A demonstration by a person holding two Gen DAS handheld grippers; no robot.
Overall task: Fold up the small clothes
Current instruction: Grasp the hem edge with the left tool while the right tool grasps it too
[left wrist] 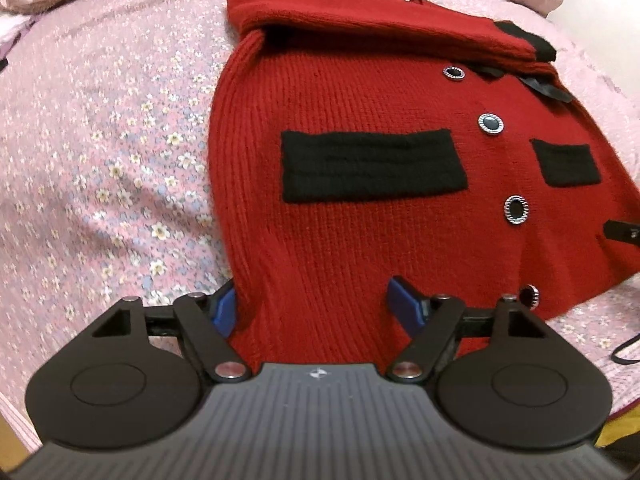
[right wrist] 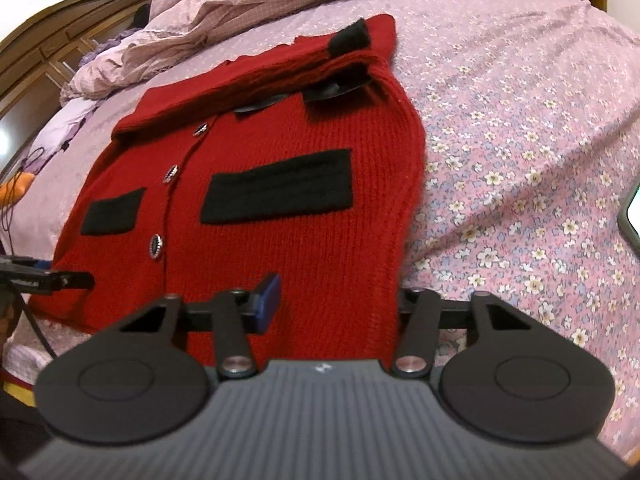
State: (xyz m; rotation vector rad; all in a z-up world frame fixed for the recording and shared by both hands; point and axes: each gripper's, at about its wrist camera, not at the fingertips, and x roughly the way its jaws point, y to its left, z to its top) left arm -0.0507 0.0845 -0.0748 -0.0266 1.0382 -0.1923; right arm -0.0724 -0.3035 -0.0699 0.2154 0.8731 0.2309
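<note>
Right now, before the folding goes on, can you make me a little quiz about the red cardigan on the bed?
1. True or false: the red cardigan lies on a flowered bedsheet.
2. What colour are the pocket patches? A white, B black, C blue.
3. Fill in the gap: the cloth between the fingers of the left tongs is the cardigan's bottom ____.

Key: 1 true. 2 B. 3 hem.
</note>
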